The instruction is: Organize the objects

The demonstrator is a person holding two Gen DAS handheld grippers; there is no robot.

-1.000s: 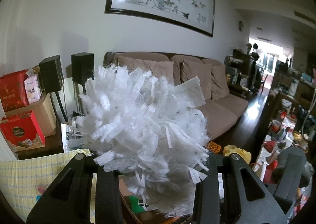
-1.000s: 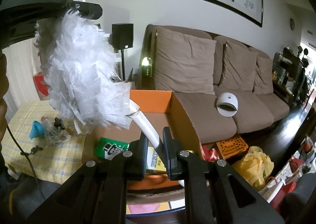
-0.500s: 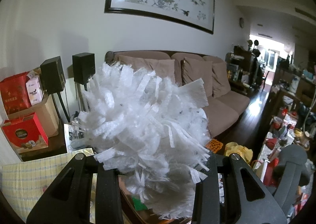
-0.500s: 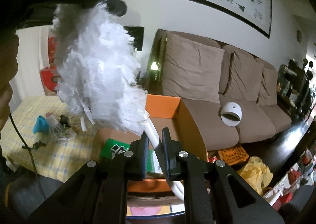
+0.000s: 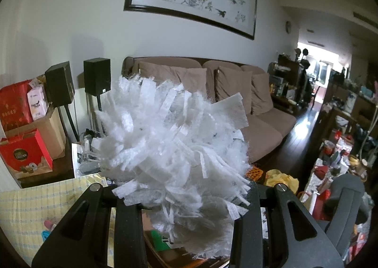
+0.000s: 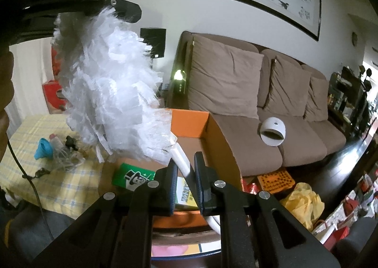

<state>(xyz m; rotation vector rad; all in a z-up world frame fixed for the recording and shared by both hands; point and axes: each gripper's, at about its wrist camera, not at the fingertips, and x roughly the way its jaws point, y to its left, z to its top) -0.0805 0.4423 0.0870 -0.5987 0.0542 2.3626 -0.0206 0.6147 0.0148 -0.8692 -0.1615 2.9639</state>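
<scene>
Plainly, the right gripper was clenched almost fully on the white handle of a feather duster, just above an orange box. Up and to its left, the left gripper stood partly closed, its jaws squeezing the duster's fluffy white head between them.
</scene>
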